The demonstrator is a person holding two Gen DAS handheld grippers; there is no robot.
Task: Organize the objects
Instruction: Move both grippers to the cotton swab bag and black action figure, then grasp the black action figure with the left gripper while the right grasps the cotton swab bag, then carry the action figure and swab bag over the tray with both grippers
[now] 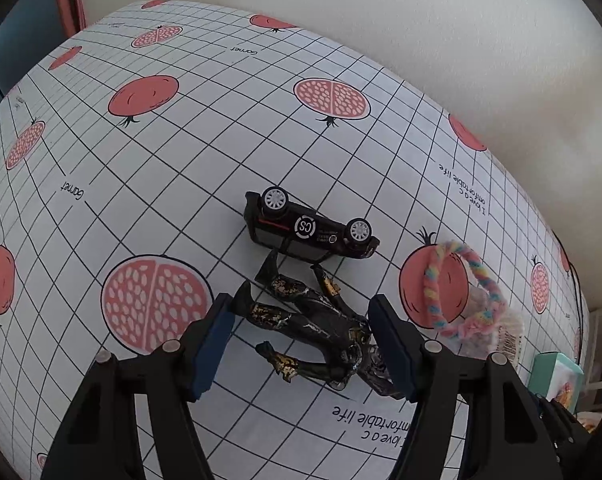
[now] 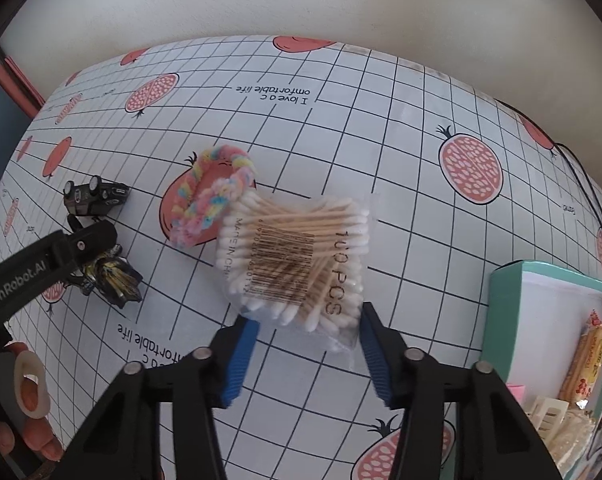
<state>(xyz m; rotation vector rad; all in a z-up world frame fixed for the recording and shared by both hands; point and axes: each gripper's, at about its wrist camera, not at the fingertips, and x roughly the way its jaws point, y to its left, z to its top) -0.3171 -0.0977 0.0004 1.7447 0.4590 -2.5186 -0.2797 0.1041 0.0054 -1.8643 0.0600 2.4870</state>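
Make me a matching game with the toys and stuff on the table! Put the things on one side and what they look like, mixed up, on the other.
Things:
1. toy car
2. action figure
3. hair tie
4. cotton swabs

Descriptions:
A. in a clear bag with a barcode
B. fluffy, rainbow pastel loop
C. upside down, wheels up
D. black and gold, lying between the left gripper's fingers

Pairs: 1-C, 2-D, 3-B, 4-A
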